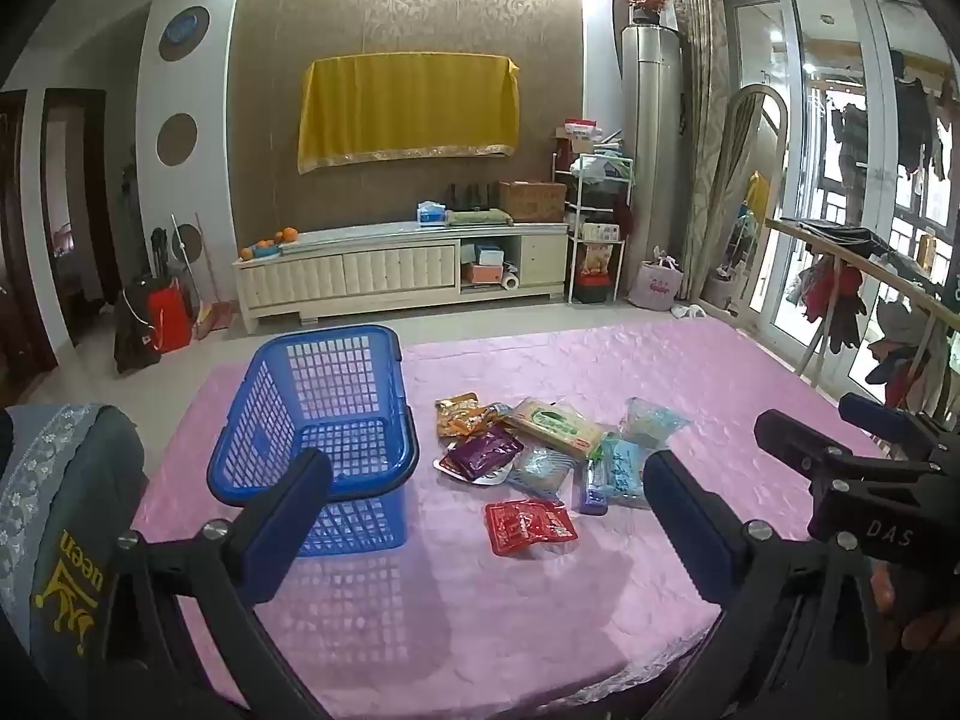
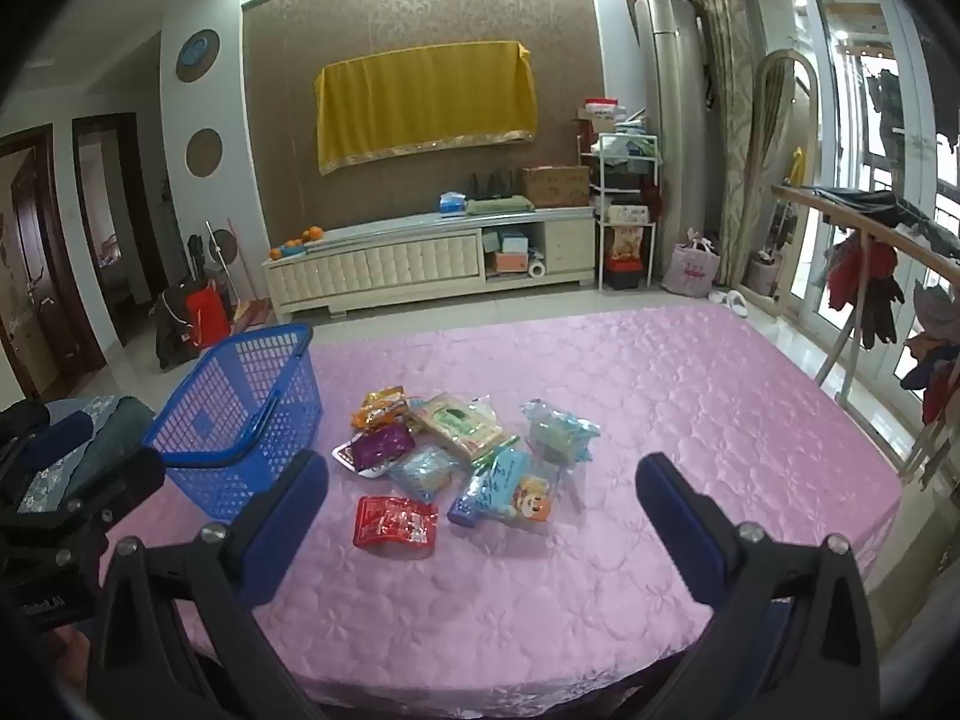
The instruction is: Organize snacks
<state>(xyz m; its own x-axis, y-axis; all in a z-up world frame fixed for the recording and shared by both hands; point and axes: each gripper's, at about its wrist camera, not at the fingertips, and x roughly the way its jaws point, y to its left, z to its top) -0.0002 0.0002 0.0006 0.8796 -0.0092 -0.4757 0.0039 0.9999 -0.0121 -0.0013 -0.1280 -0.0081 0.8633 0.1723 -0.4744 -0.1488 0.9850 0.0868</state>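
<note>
Nearest the cameras, both grippers hang over the front edge of the pink-covered worktop [image 2: 660,396] with nothing in them: the left gripper [image 1: 486,510] has its 2 fingers [image 1: 288,504] spread wide, and the right gripper [image 2: 480,510] is spread just as wide.

Taking the blue basket [image 1: 312,420] as the landmark, the red packet [image 2: 393,525] lies closest to the grippers, just right of the basket's near corner and slightly apart from the rest. Beyond it, still right of the basket, sits the heap of snacks: a purple packet [image 1: 483,450], an orange packet [image 1: 459,414], a flat beige pack with a green label [image 1: 555,426], and several clear and blue bags [image 2: 498,489] overlapping one another. The basket looks empty, so sorting seems not yet begun.

Risks, as I judge them: the packets are thin, glossy and stacked, so fingers closing on the heap could pinch 2 at once or slide off the film; the basket is light and its handle lies across the opening, so a dropped packet could catch there or nudge it along the slick cloth.

How many packets lie buried in the heap is unclear, the labels are unreadable, and the basket's near wall is partly blocked by a finger in both views.
</note>
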